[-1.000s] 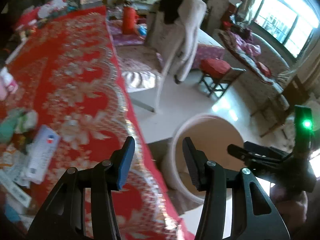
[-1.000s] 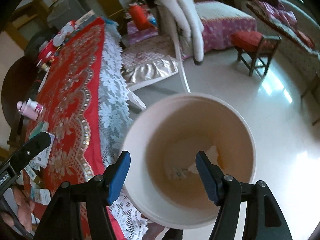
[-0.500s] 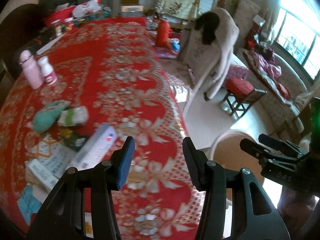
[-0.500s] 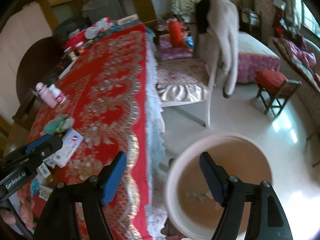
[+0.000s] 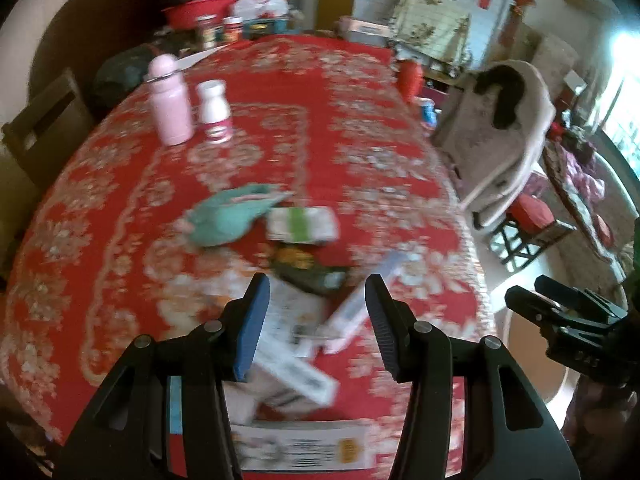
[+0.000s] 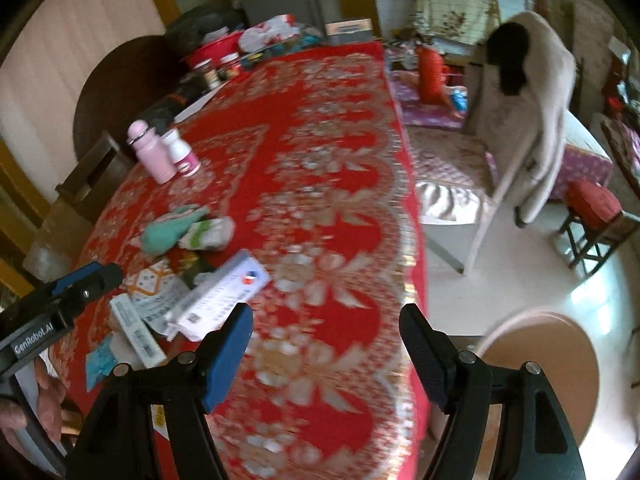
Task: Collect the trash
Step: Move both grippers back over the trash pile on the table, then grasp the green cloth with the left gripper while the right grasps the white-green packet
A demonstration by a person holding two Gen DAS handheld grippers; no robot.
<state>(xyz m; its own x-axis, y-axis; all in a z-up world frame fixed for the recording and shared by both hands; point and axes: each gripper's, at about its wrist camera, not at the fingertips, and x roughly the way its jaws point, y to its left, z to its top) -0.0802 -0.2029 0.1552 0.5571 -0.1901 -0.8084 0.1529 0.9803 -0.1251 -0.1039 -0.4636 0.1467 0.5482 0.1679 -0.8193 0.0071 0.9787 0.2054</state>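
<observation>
Left wrist view: the left gripper (image 5: 316,322), jaws apart and empty, hovers over the heap of flat white cartons (image 5: 298,336) on the bench (image 5: 360,140). One long box (image 5: 362,300) lies at about one o'clock, its long axis running toward one o'clock. The right gripper (image 6: 326,350), also apart, sits farther off at three o'clock, beside the bin (image 6: 556,344).
</observation>
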